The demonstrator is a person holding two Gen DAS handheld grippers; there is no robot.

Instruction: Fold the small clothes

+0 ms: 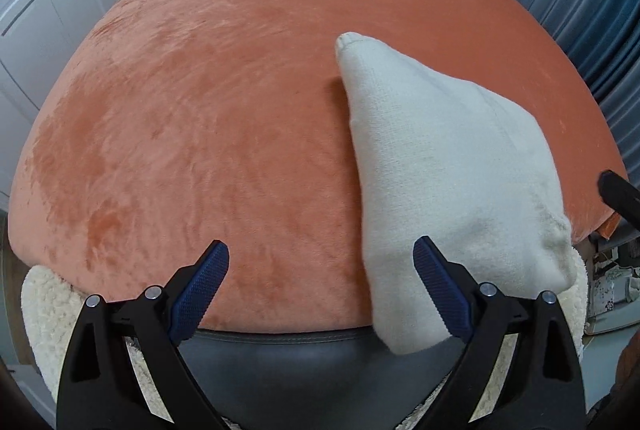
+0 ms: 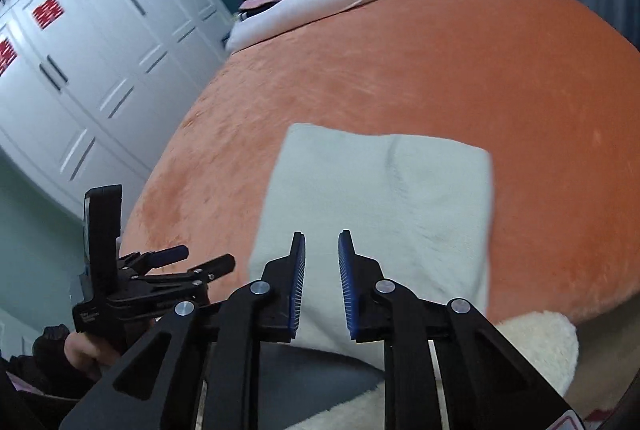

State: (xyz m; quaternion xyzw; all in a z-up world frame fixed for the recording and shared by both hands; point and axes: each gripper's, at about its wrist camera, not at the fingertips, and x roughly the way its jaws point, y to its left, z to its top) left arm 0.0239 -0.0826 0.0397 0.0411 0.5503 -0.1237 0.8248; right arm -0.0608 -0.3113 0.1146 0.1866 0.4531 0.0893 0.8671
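Progress: the cream garment [image 1: 440, 166] already looks doubled over, so I judge the first fold done; a faint crease runs across its middle in the right wrist view. What is left, as far as I can tell, is one more fold or a squaring-up, since its near end hangs over the bed's front edge onto the grey panel [image 1: 280, 354].

Left to right in the left wrist view: orange bed cover [image 1: 180, 110] fills the left and centre of the frame. Left gripper [image 1: 320, 262] sits at the bottom centre, fingers wide apart, holding nothing; its right finger lies over the garment's lower part. The garment takes the right-of-centre.

Orientation: long axis runs from a narrow tip at the upper centre of that frame down to the wide end at the lower right. In the right wrist view the garment [image 2: 380, 198] reads as a rough rectangle at centre.

Right gripper [image 2: 322, 242]: fingers a narrow gap apart, nothing between them, poised above the garment's near edge.
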